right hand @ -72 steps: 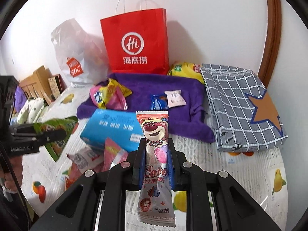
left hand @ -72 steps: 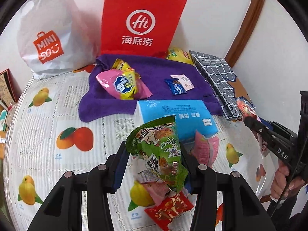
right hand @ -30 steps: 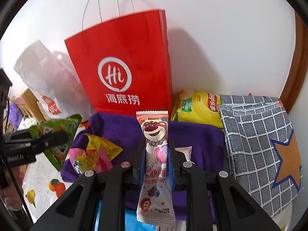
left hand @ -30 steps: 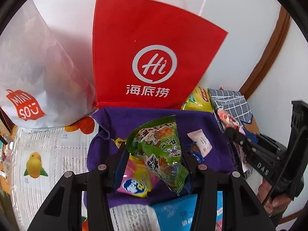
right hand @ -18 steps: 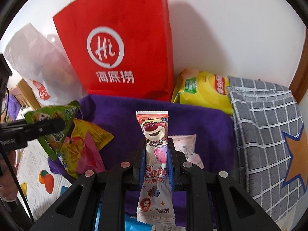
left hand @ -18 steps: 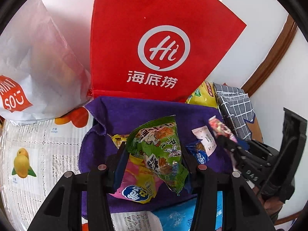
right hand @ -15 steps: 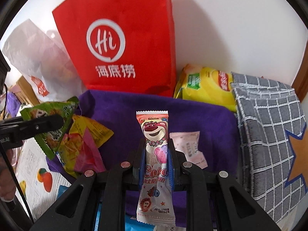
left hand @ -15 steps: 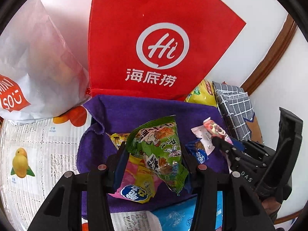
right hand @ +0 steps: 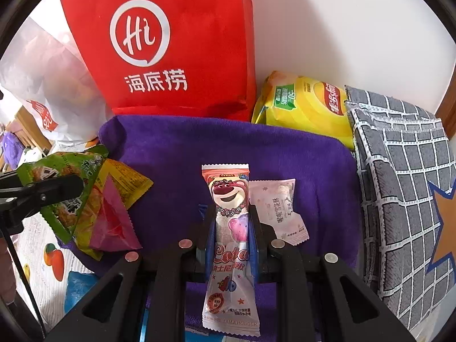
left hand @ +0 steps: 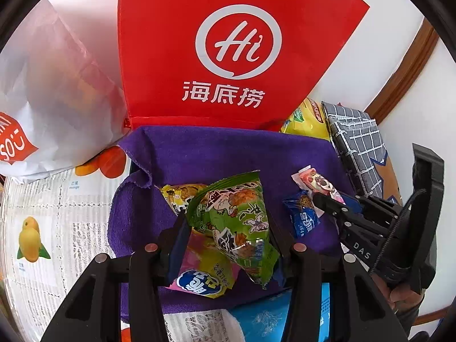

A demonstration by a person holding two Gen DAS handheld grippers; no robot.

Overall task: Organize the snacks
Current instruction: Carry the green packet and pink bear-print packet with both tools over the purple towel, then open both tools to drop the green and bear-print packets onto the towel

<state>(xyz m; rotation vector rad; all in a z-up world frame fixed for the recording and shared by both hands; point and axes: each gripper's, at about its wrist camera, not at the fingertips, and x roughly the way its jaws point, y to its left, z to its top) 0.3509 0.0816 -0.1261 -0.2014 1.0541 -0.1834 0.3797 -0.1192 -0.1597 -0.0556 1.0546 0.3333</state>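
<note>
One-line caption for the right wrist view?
Right hand-held gripper holds a bear-print candy packet above the purple towel.

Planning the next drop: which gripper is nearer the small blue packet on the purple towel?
Right. The right gripper hangs beside the small blue packet; the left gripper holds off toward the yellow-pink bag.

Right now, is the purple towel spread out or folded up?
Spread out: the towel lies flat under the snacks, with one left corner rumpled.

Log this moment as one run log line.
left gripper: shut on green snack bag | right gripper: shut on bear lollipop | both over purple towel
</note>
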